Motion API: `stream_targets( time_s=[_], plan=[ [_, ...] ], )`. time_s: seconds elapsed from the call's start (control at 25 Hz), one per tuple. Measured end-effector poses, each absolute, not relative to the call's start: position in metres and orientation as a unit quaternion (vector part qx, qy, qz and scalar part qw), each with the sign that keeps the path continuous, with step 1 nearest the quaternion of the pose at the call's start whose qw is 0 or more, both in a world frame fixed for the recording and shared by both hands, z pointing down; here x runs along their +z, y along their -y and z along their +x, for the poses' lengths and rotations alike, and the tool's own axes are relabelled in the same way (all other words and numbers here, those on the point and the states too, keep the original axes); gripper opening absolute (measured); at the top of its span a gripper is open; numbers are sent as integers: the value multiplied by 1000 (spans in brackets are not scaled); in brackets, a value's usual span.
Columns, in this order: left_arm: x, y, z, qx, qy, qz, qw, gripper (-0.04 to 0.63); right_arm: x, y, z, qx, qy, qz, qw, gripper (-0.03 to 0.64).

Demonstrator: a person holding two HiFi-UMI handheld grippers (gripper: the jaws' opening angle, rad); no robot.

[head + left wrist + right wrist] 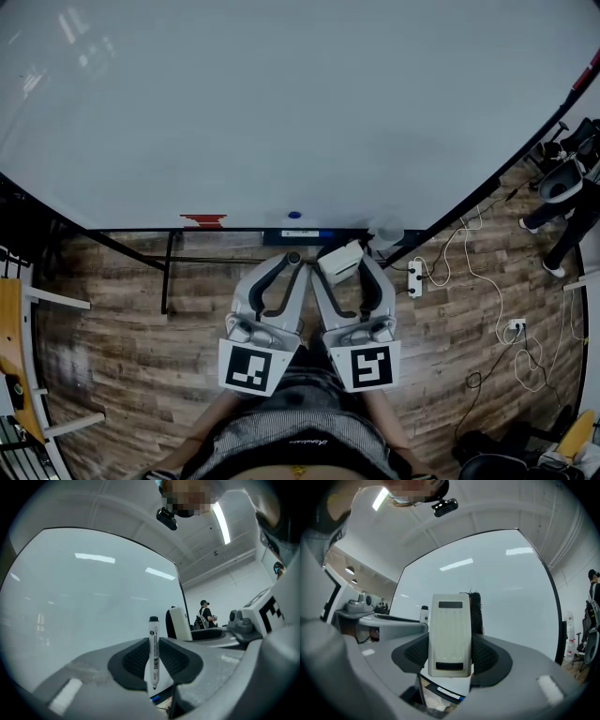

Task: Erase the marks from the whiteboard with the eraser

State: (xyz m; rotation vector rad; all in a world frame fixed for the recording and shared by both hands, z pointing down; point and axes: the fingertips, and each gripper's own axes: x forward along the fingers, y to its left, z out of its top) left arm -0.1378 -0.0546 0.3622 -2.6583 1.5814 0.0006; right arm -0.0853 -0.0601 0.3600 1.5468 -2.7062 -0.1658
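"Above both grippers, what fills the head view?" asks the first observer.

"The whiteboard [281, 103], by far the largest thing," the second answers. "Its surface reads pale and even, and no marks can be made out on it in any view. Both grippers sit below its lower edge, close to the person's body."

"And the right gripper [349, 262]?"

"Its fingers [485, 656] are closed part-way onto the eraser [450, 634], gripping the white plastic body by its two sides. The dark felt shows behind that body, and the eraser is well clear of the board."

"The left gripper [292, 261]?"

"Closed almost fully on a thin whiteboard marker [153, 651] standing upright between the pads."

"What could go wrong?"

"Probably two things. The eraser is pinched only by its edges, so a hard or tilted press could twist it in the grip and bring plastic, not felt, to the board. Whether the marker's nib is capped cannot be told. If it is bare and the left gripper drifts forward, it could add fresh marks."
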Motion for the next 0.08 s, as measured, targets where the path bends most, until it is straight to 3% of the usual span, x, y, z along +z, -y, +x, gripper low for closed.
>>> stream_targets(
  time_s=[0.08],
  plan=[
    [363, 54, -138, -1, -511, -859, 22, 74, 361, 59, -86, -52, 867, 495, 11, 259]
  ],
)
